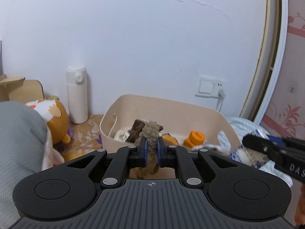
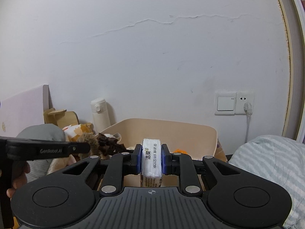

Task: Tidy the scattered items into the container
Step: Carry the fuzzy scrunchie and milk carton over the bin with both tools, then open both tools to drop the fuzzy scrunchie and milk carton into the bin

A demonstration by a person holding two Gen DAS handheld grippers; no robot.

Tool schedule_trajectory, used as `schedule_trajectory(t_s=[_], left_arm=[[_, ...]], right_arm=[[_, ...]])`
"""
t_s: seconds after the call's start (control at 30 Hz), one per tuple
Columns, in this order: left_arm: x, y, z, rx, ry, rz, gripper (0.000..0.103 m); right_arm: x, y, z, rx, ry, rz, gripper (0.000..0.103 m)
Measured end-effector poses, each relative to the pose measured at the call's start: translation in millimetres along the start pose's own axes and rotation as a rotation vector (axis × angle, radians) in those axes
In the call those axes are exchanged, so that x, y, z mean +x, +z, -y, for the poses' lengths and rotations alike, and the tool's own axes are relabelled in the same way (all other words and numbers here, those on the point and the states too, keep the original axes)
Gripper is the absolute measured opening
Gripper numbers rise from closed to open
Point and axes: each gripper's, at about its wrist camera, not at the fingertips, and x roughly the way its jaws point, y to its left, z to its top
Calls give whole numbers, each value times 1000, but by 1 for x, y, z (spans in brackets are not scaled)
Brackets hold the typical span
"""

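Left wrist view: the left gripper (image 1: 152,148) sits low in the centre, its fingers pinching a brown, furry plush piece (image 1: 152,133) between blue pads. Just beyond it stands the beige container (image 1: 207,112), a smooth-walled tub with rounded corners and an open top. Inside lie an orange-capped item (image 1: 194,138), a dark brown piece (image 1: 135,131) and something white (image 1: 121,135). Above the rim the frame is bare, cracked white wall, so the way over the tub is open. At the left edge a grey knitted cushion (image 1: 19,137) and an orange plush toy (image 1: 55,120) crowd in; a white flask (image 1: 76,95) stands upright behind them. The right gripper (image 1: 266,148) enters from the lower right.

Right wrist view: the right gripper (image 2: 151,156) has its fingers pressed onto a white plastic-wrapped tissue pack (image 2: 151,156), held upright and printed with black characters. It hangs in front of the container's (image 2: 171,127) near rim. To the lower right lies striped blue bedding (image 2: 266,162), soft and folded. A wall switch and socket (image 2: 234,103) sit at the right, a cord hanging from the plug.
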Motion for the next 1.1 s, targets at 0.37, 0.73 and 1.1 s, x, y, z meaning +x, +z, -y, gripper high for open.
schedule_trajectory(t_s=[0.37,0.73,1.1], left_arm=[[35,24,10,34,35,1,9],[53,43,22,78,64,39,6],[81,52,23,76,71,-24,6]], right_arm=[[21,10,4,-8,4,-12,18],[55,14,22,-7,-14,-43,18],[86,-4,44,6,-23,-78,19]])
